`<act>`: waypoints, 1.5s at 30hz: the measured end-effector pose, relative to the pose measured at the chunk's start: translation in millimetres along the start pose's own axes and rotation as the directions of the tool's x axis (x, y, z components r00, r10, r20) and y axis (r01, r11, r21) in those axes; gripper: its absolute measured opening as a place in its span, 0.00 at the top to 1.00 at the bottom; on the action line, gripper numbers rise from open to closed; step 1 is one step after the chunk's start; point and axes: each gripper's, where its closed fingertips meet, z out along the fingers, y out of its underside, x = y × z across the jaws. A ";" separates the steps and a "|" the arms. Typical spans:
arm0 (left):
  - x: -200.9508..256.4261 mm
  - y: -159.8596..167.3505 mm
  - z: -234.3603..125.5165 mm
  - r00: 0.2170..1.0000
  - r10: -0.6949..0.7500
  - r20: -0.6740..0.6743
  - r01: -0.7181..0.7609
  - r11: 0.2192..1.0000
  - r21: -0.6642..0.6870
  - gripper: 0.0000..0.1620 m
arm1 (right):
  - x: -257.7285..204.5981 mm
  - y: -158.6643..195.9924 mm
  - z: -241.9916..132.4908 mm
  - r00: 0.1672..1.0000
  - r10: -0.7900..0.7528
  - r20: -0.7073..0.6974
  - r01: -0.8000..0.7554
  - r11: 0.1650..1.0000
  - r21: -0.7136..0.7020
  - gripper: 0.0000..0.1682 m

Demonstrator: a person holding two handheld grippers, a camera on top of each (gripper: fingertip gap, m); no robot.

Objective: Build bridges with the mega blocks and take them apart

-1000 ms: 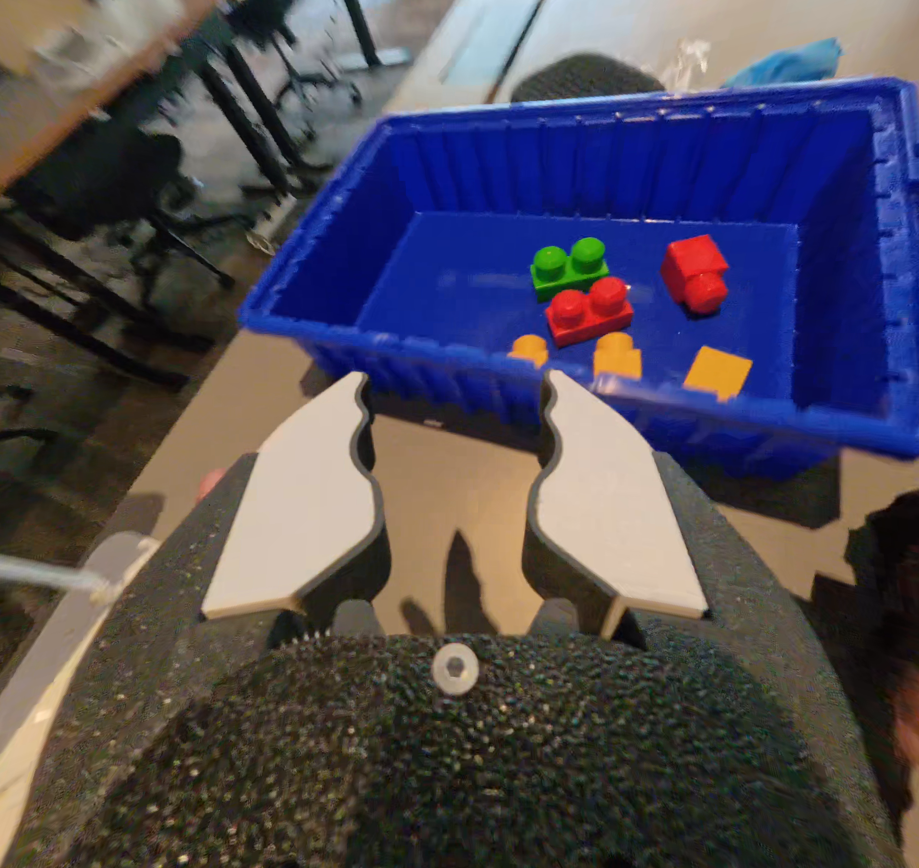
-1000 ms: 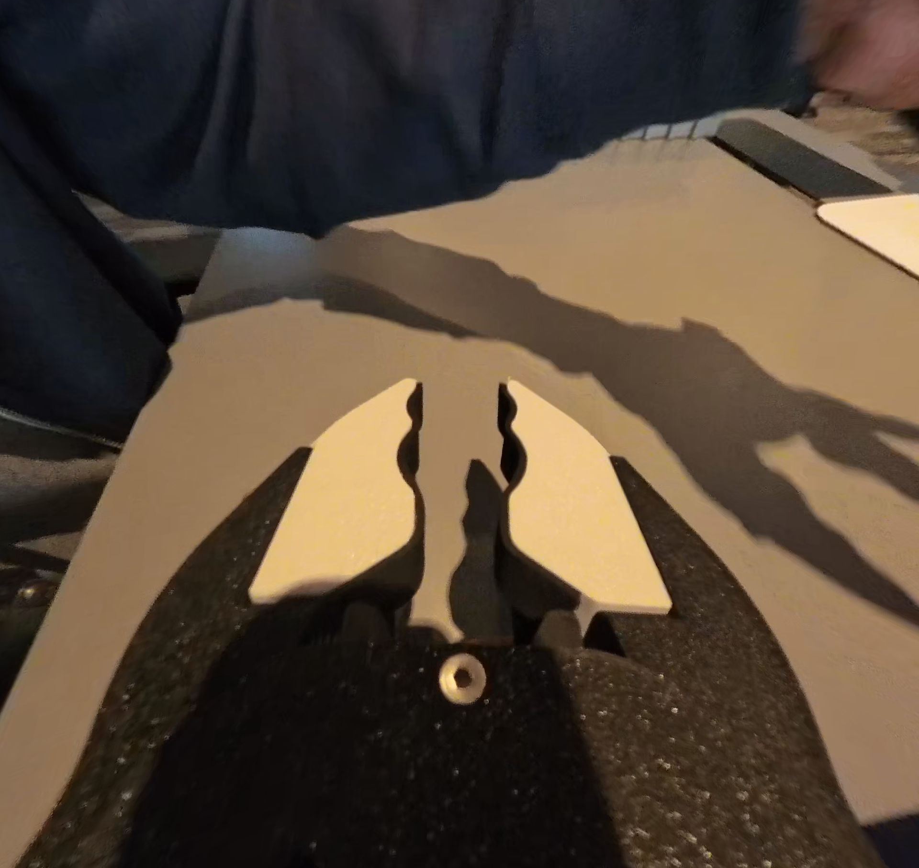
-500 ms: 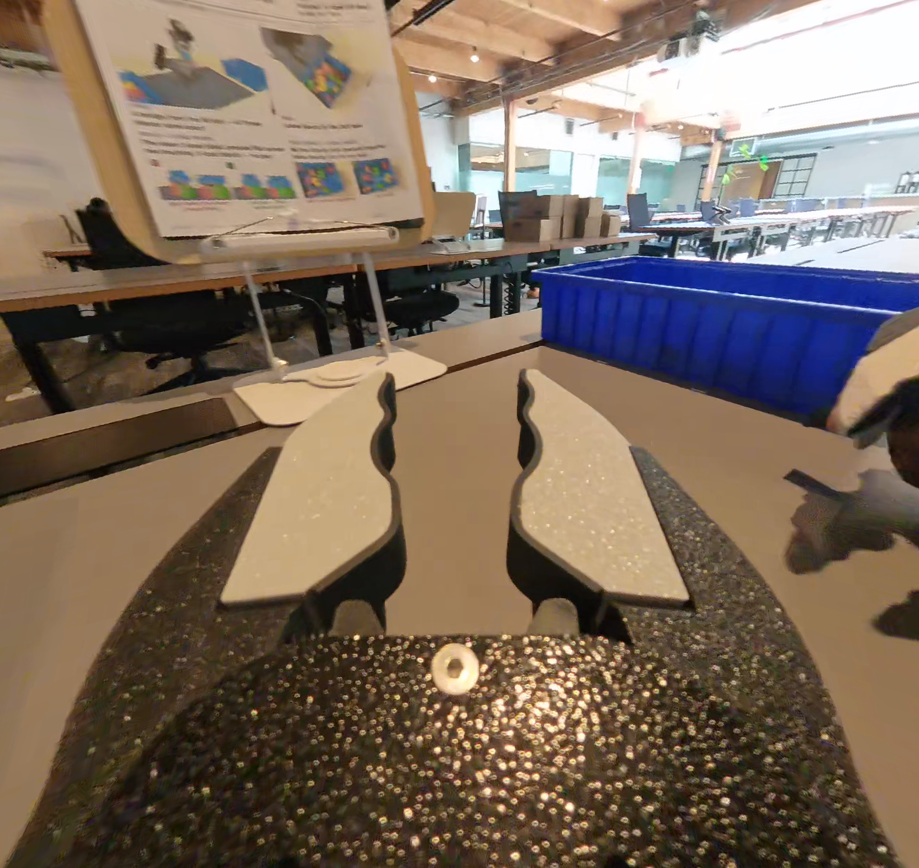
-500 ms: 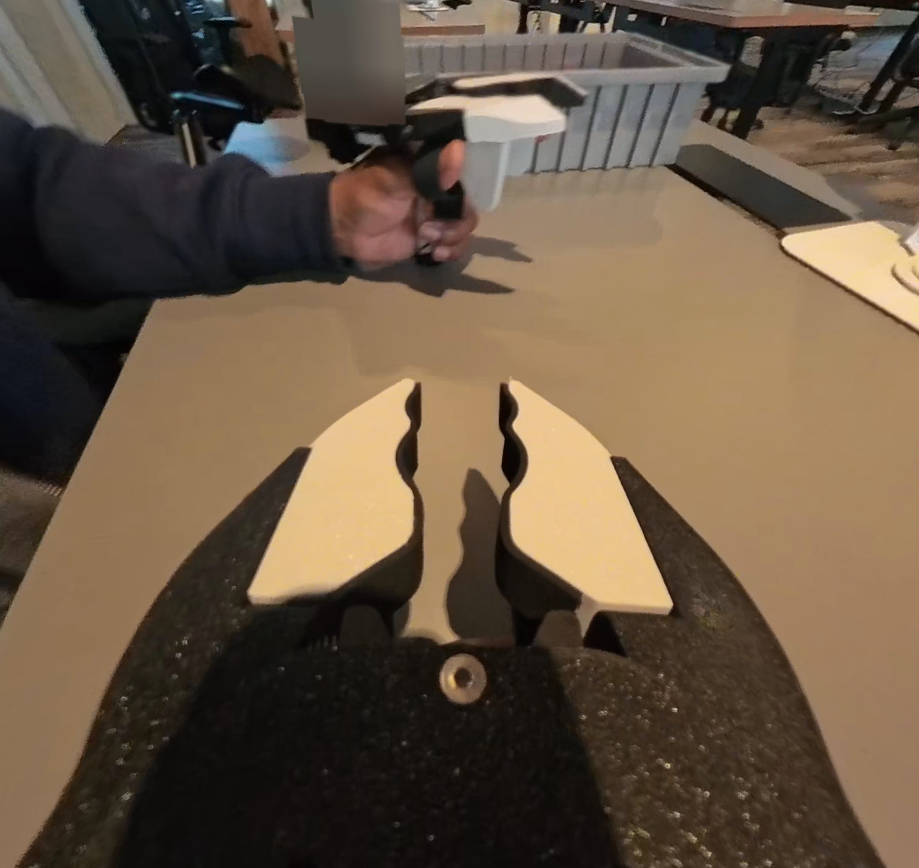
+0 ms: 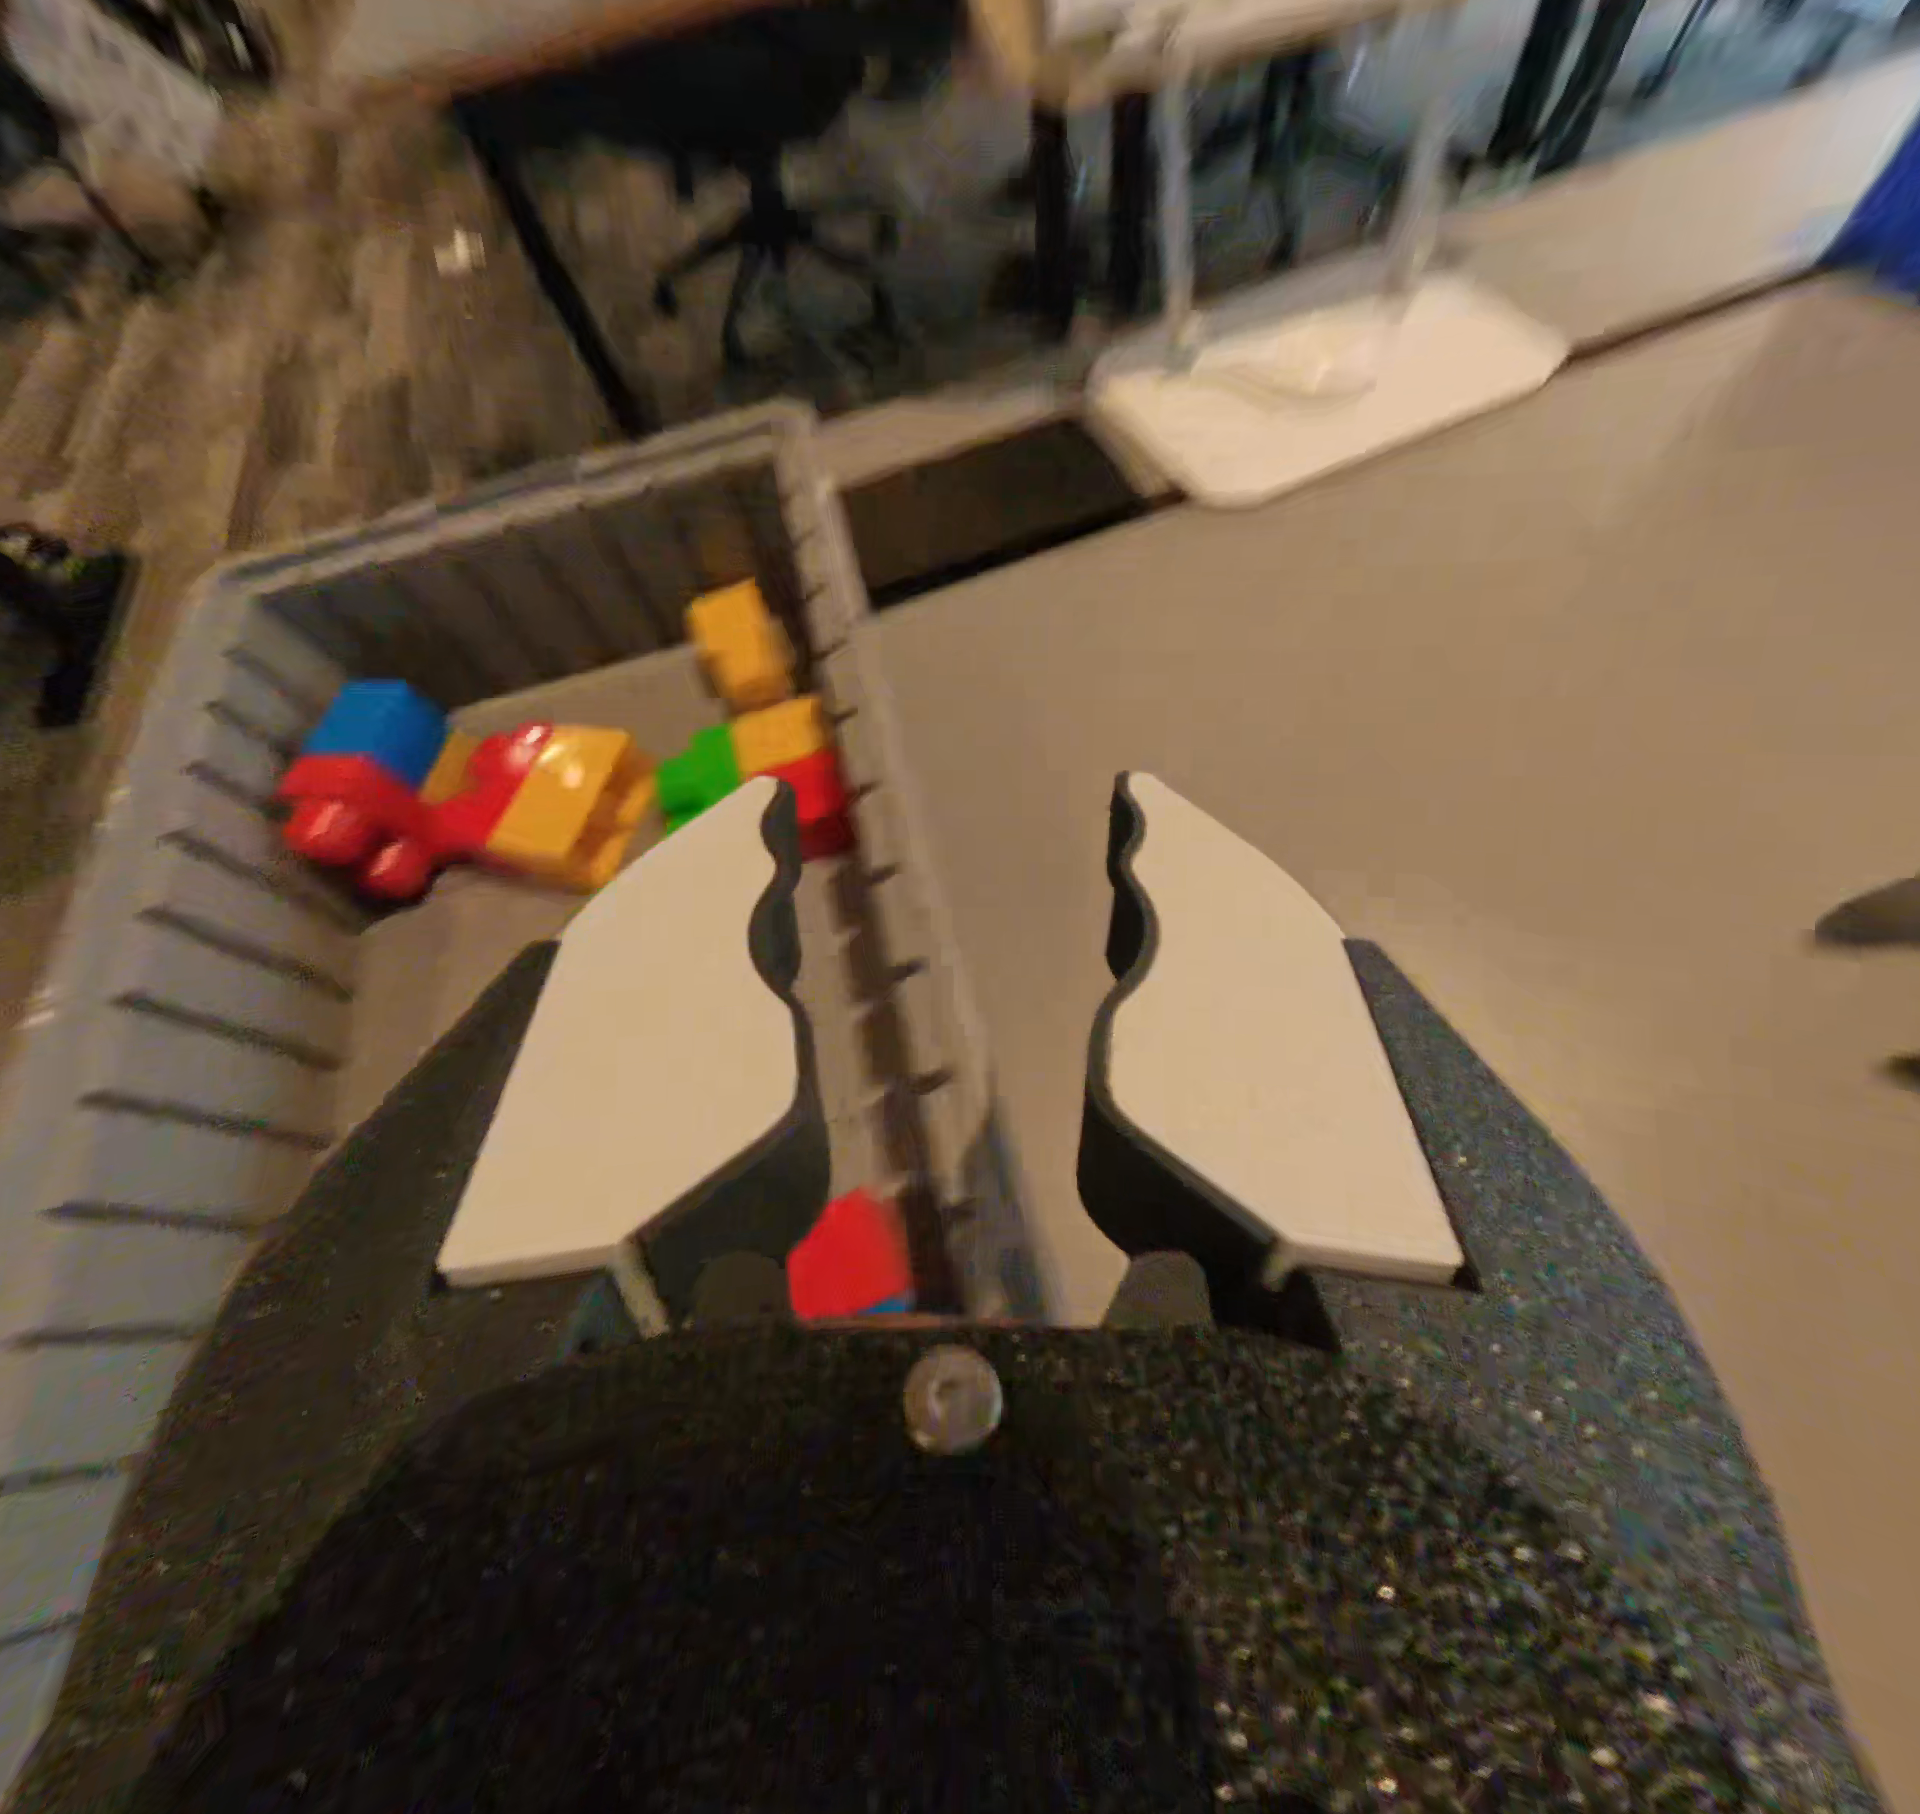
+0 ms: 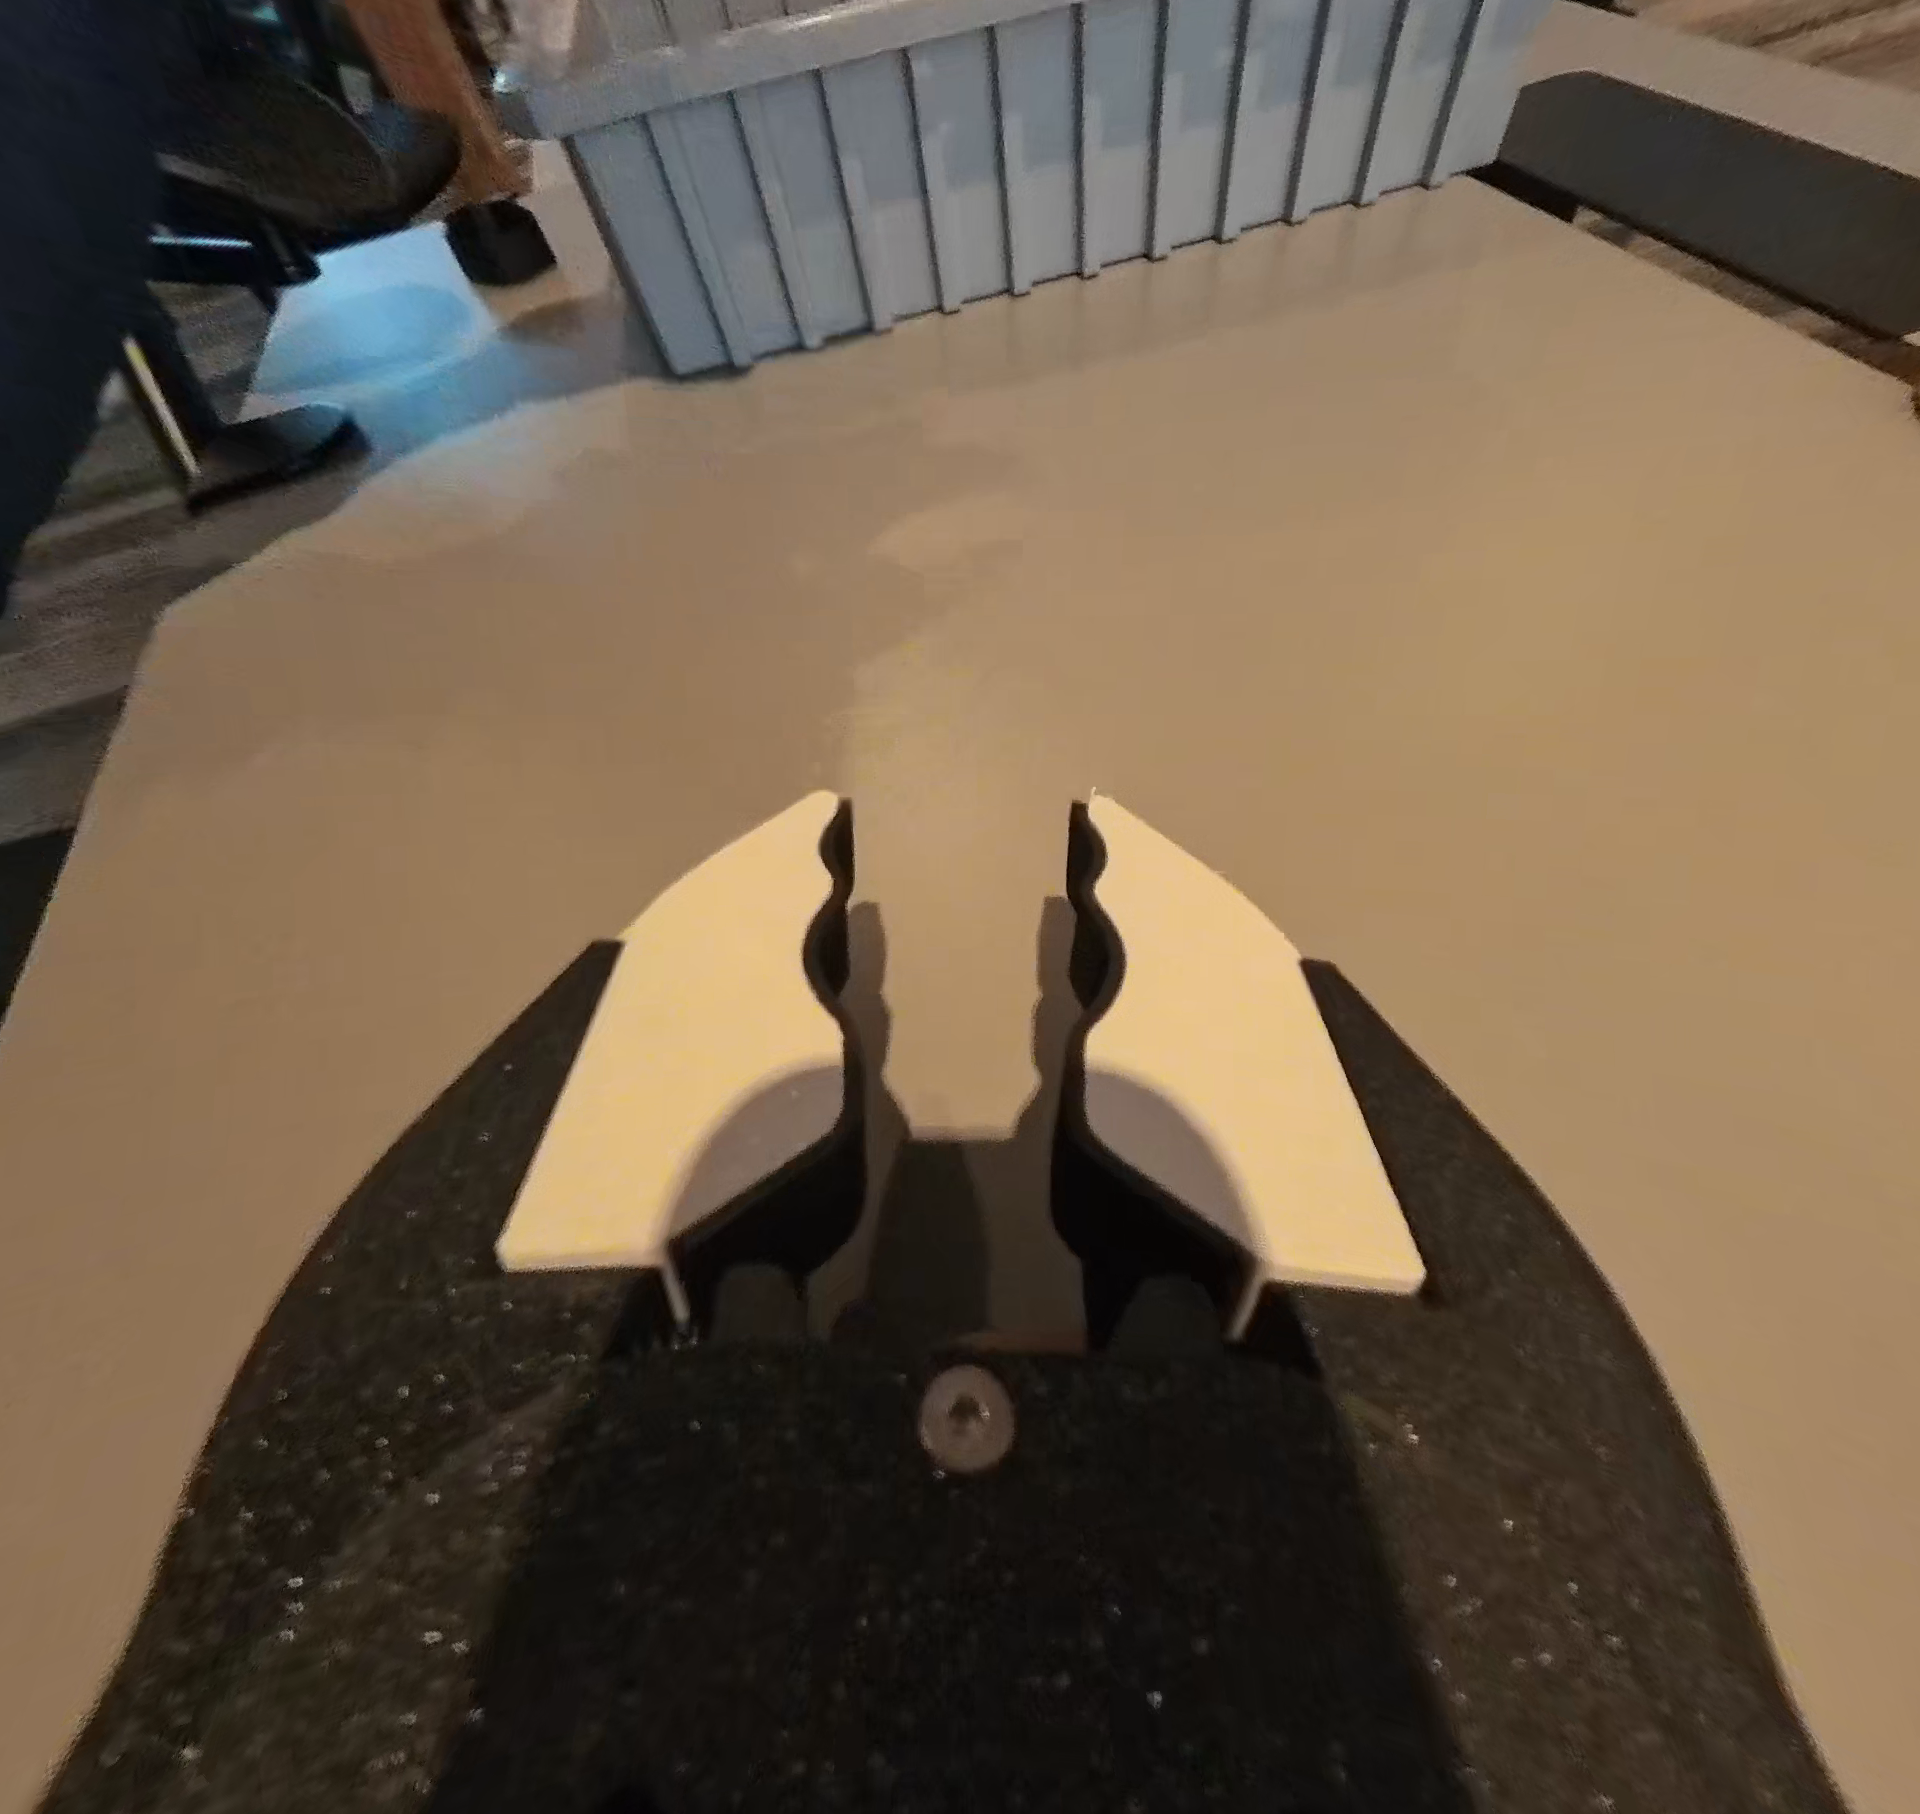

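Over the near rim of the grey bin [image 5: 831, 569], your left claw [image 5: 945, 798] hangs with its jaws spread wide and nothing between them. The bin's right wall runs from about 6 o'clock up toward 12 through the gap, so the claw straddles that wall rather than sitting inside the bin.

The mega blocks [image 5: 561, 798] lie at about 10 to 11 o'clock from the claw tips, on the bin floor. A joined cluster of red, blue and yellow pieces lies on its side with its long axis running roughly 9 to 3 o'clock. A green, yellow and red group [image 5: 764, 756] sits against the right wall, just beyond your left finger [image 5: 644, 1037]. One more red block [image 5: 847, 1250] shows low between the fingers, close to the wall. The picture is smeared, so the stud count is probably not worth trusting.

Your right claw [image 6: 961, 808] is partly open, holding nothing, low over the bare desk [image 6: 1351, 569]. The bin stands well ahead of it at 12 o'clock.

So the left claw is the nearer one. To reach the cluster, you would likely shift it left past the wall, then close across the short side.
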 end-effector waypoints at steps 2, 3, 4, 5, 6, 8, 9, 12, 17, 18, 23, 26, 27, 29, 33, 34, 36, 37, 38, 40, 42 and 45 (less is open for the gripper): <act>-44.6 18.8 2.7 0.998 0.059 0.022 -0.055 0.985 -0.164 0.62 | -3.3 0.6 -2.4 0.999 0.010 0.035 -0.010 1.000 0.003 0.76; -66.2 30.4 6.6 0.997 0.074 0.034 -0.064 0.969 -0.237 0.62 | -3.8 0.9 -3.6 0.999 0.023 0.049 -0.023 1.000 0.005 0.76; -84.2 45.3 11.1 0.996 0.081 0.028 -0.067 0.945 -0.319 0.61 | -4.3 0.7 -4.7 0.997 0.034 0.062 -0.035 0.999 0.009 0.77; -96.8 62.1 16.0 0.996 0.088 -0.006 -0.083 0.913 -0.399 0.60 | -4.9 0.4 -5.7 0.996 0.045 0.076 -0.046 0.999 0.013 0.77; -105.3 78.9 20.4 0.993 0.101 -0.054 -0.114 0.879 -0.463 0.59 | -5.4 0.5 -6.5 0.994 0.055 0.089 -0.056 0.998 0.014 0.77; -117.0 107.8 29.7 0.982 0.138 -0.132 -0.188 0.824 -0.534 0.58 | -6.4 0.9 -7.7 0.991 0.073 0.114 -0.075 0.997 0.012 0.77; -118.2 119.2 34.4 0.971 0.164 -0.175 -0.234 0.803 -0.548 0.57 | -6.9 1.0 -8.3 0.989 0.079 0.123 -0.081 0.997 0.012 0.77; -109.5 144.5 41.0 0.926 0.227 -0.302 -0.368 0.725 -0.582 0.53 | -7.4 0.8 -9.1 0.987 0.086 0.135 -0.089 0.996 0.015 0.78; -96.8 158.8 48.1 0.884 0.257 -0.391 -0.462 0.619 -0.636 0.44 | -8.6 1.4 -8.5 0.984 0.093 0.150 -0.096 0.995 0.007 0.78; -101.3 160.7 51.1 0.878 0.282 -0.387 -0.477 0.592 -0.649 0.44 | -8.8 1.5 -8.5 0.983 0.096 0.154 -0.098 0.995 0.007 0.78; -101.7 169.3 63.2 0.874 0.242 -0.422 -0.481 0.551 -0.681 0.48 | -9.6 1.5 -8.5 0.979 0.108 0.172 -0.110 0.994 0.004 0.79; -103.1 173.8 68.6 0.879 0.224 -0.421 -0.471 0.544 -0.694 0.49 | -10.1 1.5 -8.6 0.978 0.109 0.177 -0.111 0.994 0.004 0.79; -103.4 173.3 69.7 0.877 0.231 -0.421 -0.475 0.548 -0.689 0.49 | -10.2 1.4 -8.7 0.978 0.109 0.178 -0.111 0.994 0.005 0.79; -102.2 171.6 70.1 0.873 0.250 -0.418 -0.483 0.561 -0.673 0.50 | -10.1 1.0 -9.0 0.978 0.109 0.179 -0.112 0.994 0.008 0.79; -109.6 141.5 69.8 0.892 0.355 -0.281 -0.451 0.647 -0.614 0.50 | -10.1 0.1 -10.1 0.976 0.115 0.187 -0.120 0.993 0.016 0.79; -112.6 125.7 67.5 0.890 0.399 -0.219 -0.447 0.676 -0.585 0.50 | -10.1 -0.2 -10.4 0.975 0.117 0.189 -0.123 0.992 0.019 0.79; -113.3 92.2 57.7 0.880 0.466 -0.096 -0.441 0.722 -0.533 0.50 | -9.7 -1.0 -11.2 0.973 0.124 0.195 -0.131 0.991 0.025 0.79; -111.4 76.8 52.1 0.871 0.489 -0.036 -0.435 0.737 -0.517 0.50 | -9.2 -1.2 -11.5 0.972 0.129 0.196 -0.137 0.990 0.027 0.79; -106.6 63.0 46.7 0.857 0.515 0.009 -0.441 0.742 -0.505 0.50 | -8.9 -1.2 -11.6 0.971 0.133 0.197 -0.141 0.990 0.027 0.78; -83.3 34.5 40.3 0.812 0.581 0.055 -0.500 0.742 -0.447 0.50 | -8.2 -1.1 -11.4 0.971 0.139 0.195 -0.147 0.989 0.026 0.78; -39.0 5.8 41.5 0.782 0.621 0.052 -0.573 0.749 -0.332 0.50 | -7.2 -1.4 -11.3 0.971 0.146 0.192 -0.154 0.988 0.028 0.77; 56.7 -33.6 54.7 0.749 0.663 0.015 -0.661 0.748 -0.055 0.50 | -3.6 -4.9 -14.5 0.967 0.168 0.193 -0.181 0.982 0.053 0.75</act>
